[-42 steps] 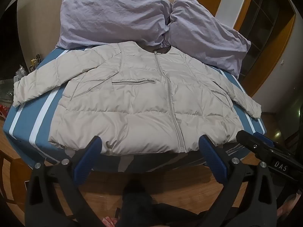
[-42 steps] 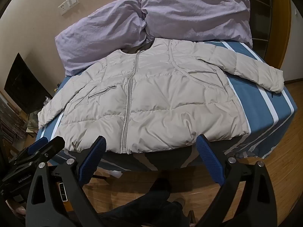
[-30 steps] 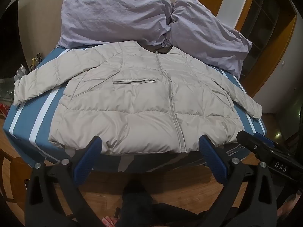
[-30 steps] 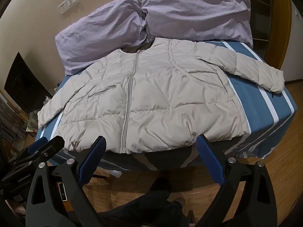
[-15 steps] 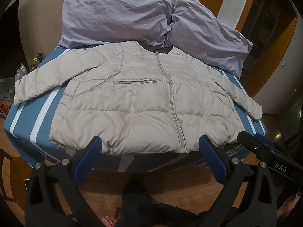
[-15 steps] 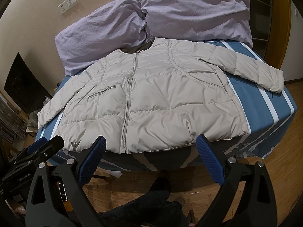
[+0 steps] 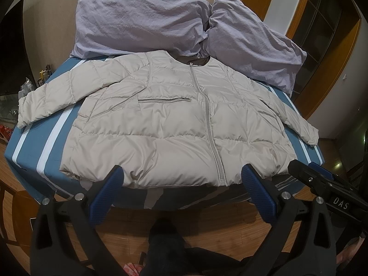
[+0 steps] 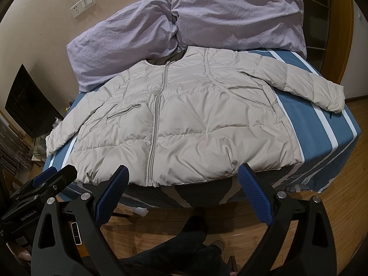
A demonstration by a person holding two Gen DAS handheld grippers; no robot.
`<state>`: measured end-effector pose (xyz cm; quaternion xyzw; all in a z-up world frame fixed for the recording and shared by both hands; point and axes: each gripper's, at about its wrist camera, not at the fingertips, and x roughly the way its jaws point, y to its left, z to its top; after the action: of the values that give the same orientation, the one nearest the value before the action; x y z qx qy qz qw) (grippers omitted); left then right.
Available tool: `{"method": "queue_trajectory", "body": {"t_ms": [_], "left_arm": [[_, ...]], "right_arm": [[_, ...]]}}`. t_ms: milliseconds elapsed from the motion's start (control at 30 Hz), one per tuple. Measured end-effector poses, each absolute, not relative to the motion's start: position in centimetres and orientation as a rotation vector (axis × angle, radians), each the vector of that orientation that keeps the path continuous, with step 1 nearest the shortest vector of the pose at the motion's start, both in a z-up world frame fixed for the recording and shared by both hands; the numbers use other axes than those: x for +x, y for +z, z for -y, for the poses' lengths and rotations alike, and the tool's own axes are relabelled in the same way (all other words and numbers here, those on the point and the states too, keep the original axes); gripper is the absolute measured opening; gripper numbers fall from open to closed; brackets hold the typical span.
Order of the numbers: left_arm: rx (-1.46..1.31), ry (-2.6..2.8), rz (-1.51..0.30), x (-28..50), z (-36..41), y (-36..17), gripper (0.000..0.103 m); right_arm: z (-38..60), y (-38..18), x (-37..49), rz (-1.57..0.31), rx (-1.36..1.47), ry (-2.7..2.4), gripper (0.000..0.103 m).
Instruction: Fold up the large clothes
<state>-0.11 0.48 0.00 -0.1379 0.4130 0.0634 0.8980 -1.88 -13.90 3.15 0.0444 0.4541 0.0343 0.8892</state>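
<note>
Barely any change over the last second and a half: same jacket [image 7: 174,124], same spread, same stand-off from both tools, only the slightest drift of the view. Meaning for the task, as a judgement: folding not yet begun, an approach or a pause before the first grab.

Left gripper [image 7: 184,179]: jaws spread wide, blue pads bare, nothing held, hanging off the foot of the bed [image 7: 30,147]. Straight ahead and just beyond the fingertips, the hem of the padded beige jacket, front up, zip closed and running away toward the collar. Off to the tool's left, one sleeve stretched out across the blue-and-white striped cover; off to its right, the other sleeve angled down toward the bed's edge. Far ahead, past the collar, two lilac pillows [image 7: 142,20] against the wall.

Right gripper [image 8: 182,179]: likewise released, fingers apart, empty. Hem directly ahead again, close but not touched. Sleeve lying well forward and to the tool's right, cuff near the bed's side; zip slightly left of centre. Left tool's body visible low at the left of this view, the two tools side by side.

Below both tools, wooden floor [image 8: 333,207] and a person's dark trouser legs.

Likely next, as a guess only: forward reach to a sleeve or the hem corners, puffy filling apt to spring back.
</note>
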Motion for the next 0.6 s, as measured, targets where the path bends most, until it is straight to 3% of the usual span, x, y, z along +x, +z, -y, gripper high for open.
{"method": "queue_trajectory", "body": {"t_ms": [600], "left_arm": [[-0.285,0.131,-0.854,-0.28,-0.77,-0.11,0.101]], "right_arm": [[13.9,3.16,-1.9,-0.942,0.092,0.071,0.097]]}}
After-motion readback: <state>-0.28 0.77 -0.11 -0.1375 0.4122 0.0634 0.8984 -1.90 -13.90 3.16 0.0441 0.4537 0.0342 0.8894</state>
